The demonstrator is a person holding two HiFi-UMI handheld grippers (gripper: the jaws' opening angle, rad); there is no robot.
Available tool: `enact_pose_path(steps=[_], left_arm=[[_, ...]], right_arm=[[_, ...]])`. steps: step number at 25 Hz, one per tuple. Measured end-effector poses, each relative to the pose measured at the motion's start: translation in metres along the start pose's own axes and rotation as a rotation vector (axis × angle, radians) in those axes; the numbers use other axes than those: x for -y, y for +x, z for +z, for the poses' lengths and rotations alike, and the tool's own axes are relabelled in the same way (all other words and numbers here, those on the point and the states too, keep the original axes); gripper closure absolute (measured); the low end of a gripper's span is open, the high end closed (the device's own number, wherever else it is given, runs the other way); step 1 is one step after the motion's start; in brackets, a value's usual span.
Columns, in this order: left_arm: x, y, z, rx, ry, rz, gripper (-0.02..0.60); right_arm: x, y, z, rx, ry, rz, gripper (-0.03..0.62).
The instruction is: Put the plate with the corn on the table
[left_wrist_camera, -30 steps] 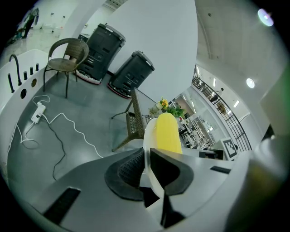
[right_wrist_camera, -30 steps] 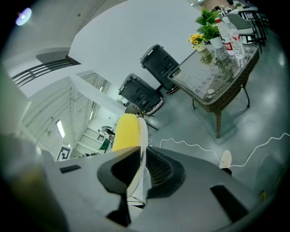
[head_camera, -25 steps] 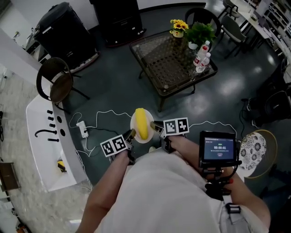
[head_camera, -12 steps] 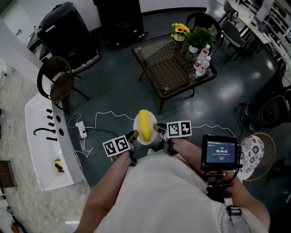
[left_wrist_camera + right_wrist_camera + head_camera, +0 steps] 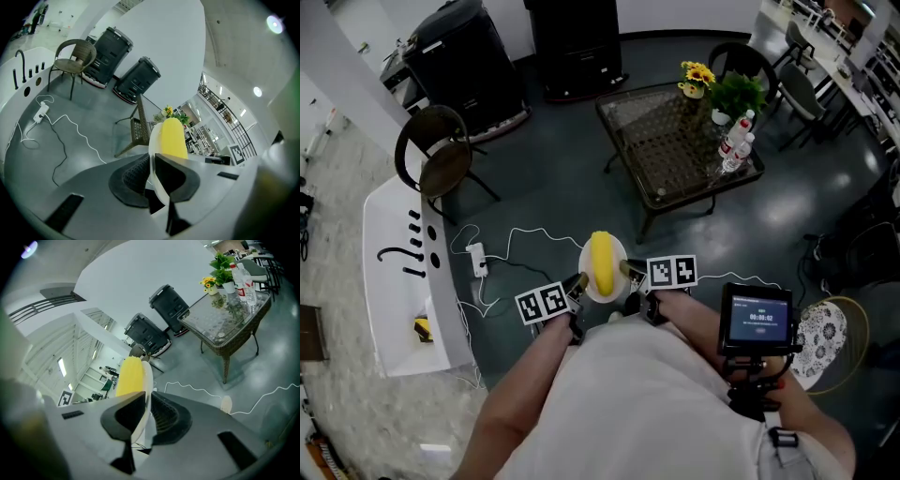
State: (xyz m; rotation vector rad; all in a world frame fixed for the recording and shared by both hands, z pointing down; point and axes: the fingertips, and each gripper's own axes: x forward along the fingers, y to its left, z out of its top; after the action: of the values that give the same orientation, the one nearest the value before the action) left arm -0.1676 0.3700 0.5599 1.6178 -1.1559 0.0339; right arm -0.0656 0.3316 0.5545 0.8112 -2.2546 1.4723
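**Condition.** The white round plate (image 5: 584,261) was held in the air above the dark floor (image 5: 553,178), well apart from the glass-topped wicker desk (image 5: 670,141) and not yet over it. The yellow corn cob (image 5: 602,262) lay loose along the middle of the plate. The left tool (image 5: 576,284) was closed on the left rim, with only the thin edge pinched between its jaws. The right tool (image 5: 627,270) was closed the same way on the opposite rim. Neither tool touched the corn cob.

**Hazards, as judged.**
1. Both holds were shallow bites on a smooth rim. If the tools drew apart or twisted against each other, the rim could slip free and the plate would fall to the floor.
2. The cob was rounded and nothing restrained it. If one tool rode higher than the other, the cob could roll off during the carry.
3. A white power strip with trailing cable (image 5: 478,262) lay on the floor near the person, and the cable ran across the way to the desk. It could catch a foot and jolt the load.
4. Clear plastic bottles (image 5: 737,148), a green potted plant (image 5: 736,92) and yellow flowers (image 5: 697,72) crowded the desk's far right corner. A landing there could topple them, while the near left part appeared bare.
5. The top was glass, so a hard set-down could jar the cob loose.
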Motion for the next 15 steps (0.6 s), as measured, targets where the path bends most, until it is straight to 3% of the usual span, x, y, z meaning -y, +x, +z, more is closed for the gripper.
enact_pose_path(steps=[7,15], left_arm=[[-0.012,-0.004,-0.001,0.022,-0.016,0.044,0.538],[-0.042,0.02,0.071,0.046,-0.053,0.104,0.538]], right_arm=[[0.002,0.015,-0.005,-0.031,0.003,0.031,0.551],[0.0,0.076,0.057,-0.094,0.005,0.081,0.551]])
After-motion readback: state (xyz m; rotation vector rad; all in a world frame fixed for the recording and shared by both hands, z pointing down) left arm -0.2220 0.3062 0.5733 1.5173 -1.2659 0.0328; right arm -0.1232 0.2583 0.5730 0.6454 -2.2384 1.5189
